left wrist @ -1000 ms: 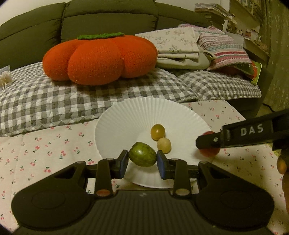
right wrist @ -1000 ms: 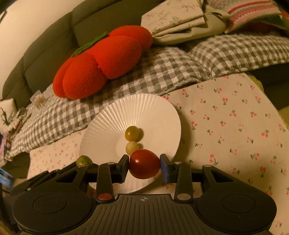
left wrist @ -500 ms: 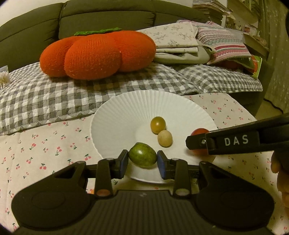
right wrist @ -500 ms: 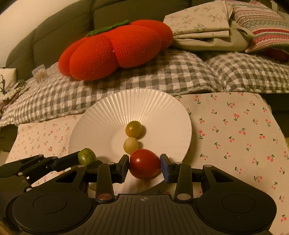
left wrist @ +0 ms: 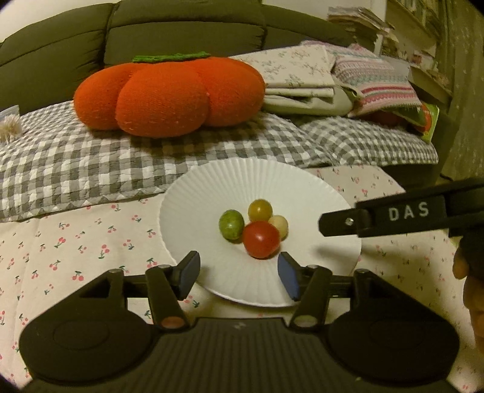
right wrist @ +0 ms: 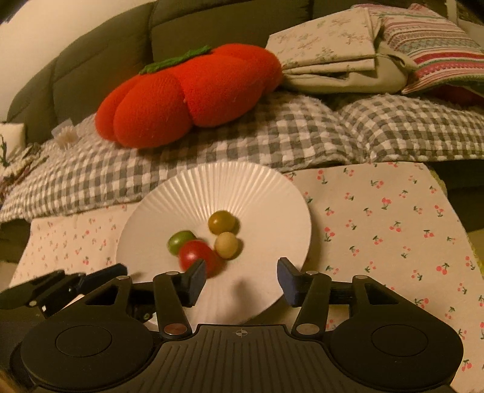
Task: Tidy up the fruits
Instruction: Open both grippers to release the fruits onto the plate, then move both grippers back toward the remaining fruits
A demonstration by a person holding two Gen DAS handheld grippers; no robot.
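The left tongs (left wrist: 239,273) stand wide apart with nothing between them, held over the near rim of the plate (left wrist: 193,196). The right tongs (right wrist: 242,279) are likewise spread wide and hold nothing, over the same near rim; in the left view one of their black fingers, marked DAS, reaches in from the right over the plate's right edge. All four fruits lie loose in the middle of the plate, bunched together. The red tomato (left wrist: 260,239) is nearest the tongs and touches the green fruit (left wrist: 231,224) on its left and the pale fruit (left wrist: 279,225) behind it on the right. The olive-yellow fruit (left wrist: 260,209) sits farthest back, touching the pale one. In the right view the red tomato (right wrist: 196,257) is blurred, and the left fingertip of the right tongs covers part of its near side. The plate rests on a cherry-print cloth (left wrist: 75,241), close to that cloth's far edge, where a checked quilt (left wrist: 90,163) begins. On the quilt lies an orange pumpkin cushion (left wrist: 169,93), with folded linens (left wrist: 302,78) to its right and a dark green sofa back (left wrist: 181,27) behind.
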